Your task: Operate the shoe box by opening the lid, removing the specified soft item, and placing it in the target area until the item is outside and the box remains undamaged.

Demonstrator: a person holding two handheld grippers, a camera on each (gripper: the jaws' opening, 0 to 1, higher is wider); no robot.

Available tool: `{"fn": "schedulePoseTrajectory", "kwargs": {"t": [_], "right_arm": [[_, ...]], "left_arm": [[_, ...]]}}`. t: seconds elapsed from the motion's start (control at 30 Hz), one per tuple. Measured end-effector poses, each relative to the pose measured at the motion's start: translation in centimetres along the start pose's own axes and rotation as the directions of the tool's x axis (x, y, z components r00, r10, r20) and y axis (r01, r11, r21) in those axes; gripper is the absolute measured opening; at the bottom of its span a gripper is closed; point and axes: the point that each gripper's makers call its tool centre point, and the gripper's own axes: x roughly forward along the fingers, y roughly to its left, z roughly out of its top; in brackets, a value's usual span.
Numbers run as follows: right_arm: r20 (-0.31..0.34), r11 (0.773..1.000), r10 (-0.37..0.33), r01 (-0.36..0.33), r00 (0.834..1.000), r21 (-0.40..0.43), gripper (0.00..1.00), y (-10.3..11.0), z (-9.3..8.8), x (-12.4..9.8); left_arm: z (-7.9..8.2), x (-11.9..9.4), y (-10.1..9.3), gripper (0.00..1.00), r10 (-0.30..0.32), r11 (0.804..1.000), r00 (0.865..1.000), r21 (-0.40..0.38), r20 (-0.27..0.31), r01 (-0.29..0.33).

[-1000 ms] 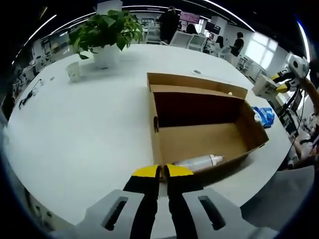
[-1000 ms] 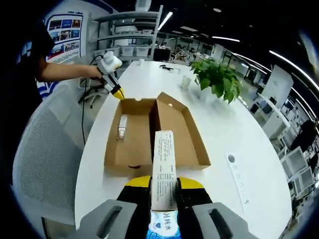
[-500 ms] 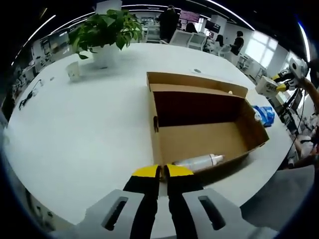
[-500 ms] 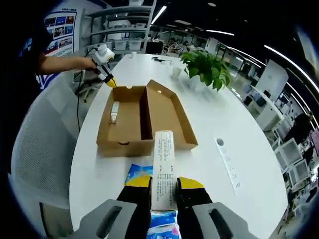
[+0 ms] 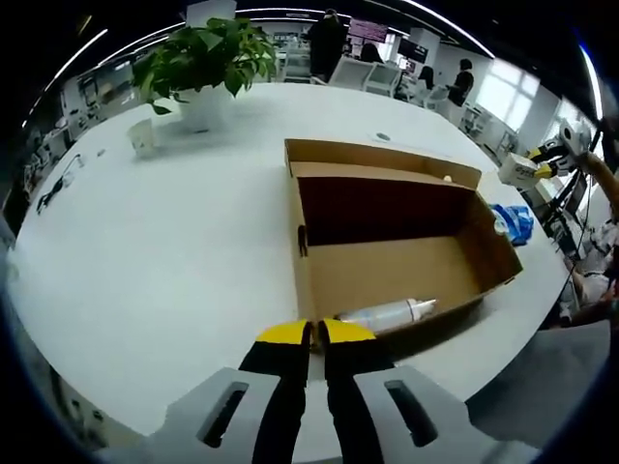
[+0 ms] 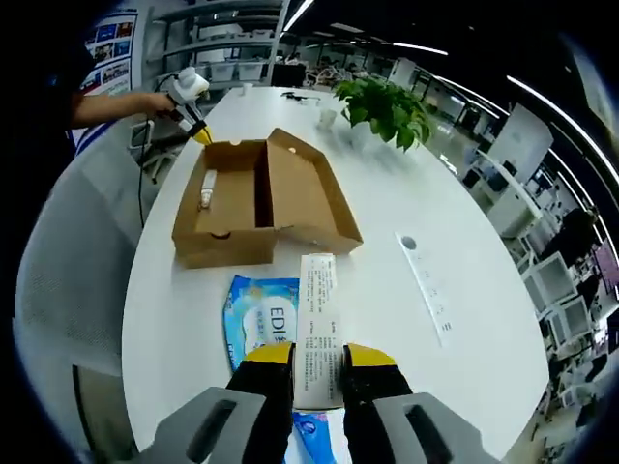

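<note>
On the white tabletop, the open shoe box holds a bottle. The right tool grips a white packet above a blue wipes pack beside the box. The left tool is clenched, empty.

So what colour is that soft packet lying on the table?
Blue with white lettering; the packet shows best in the right gripper view.
</note>
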Motion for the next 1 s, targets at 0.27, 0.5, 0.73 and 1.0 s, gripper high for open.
{"fn": "schedulePoseTrajectory", "kwargs": {"t": [0.27, 0.5, 0.73, 1.0], "right_arm": [[-0.044, 1.000, -0.004, 0.004, 0.999, 0.000, 0.14, -0.5, -1.9, 0.1], [-0.079, 1.000, -0.007, 0.007, 0.997, 0.005, 0.14, -1.2, -3.7, 0.4], [-0.116, 1.000, -0.002, 0.003, 0.993, 0.003, 0.15, -1.7, -5.6, 0.7], [-0.136, 1.000, -0.006, 0.007, 0.991, 0.011, 0.15, -2.8, -7.2, 1.2]], "left_arm": [[-0.1, 0.0, 0.0, 0.03, 0.000, 1.000, 1.000, -0.002, 0.004, 0.000], [-0.1, 0.0, 0.2, 0.03, -0.003, 1.000, 1.000, -0.002, 0.007, 0.003], [-0.1, 0.0, 0.2, 0.03, -0.004, 1.000, 1.000, -0.003, 0.006, 0.004], [0.0, 0.1, 0.2, 0.03, -0.009, 1.000, 1.000, -0.007, 0.008, 0.009]]}}
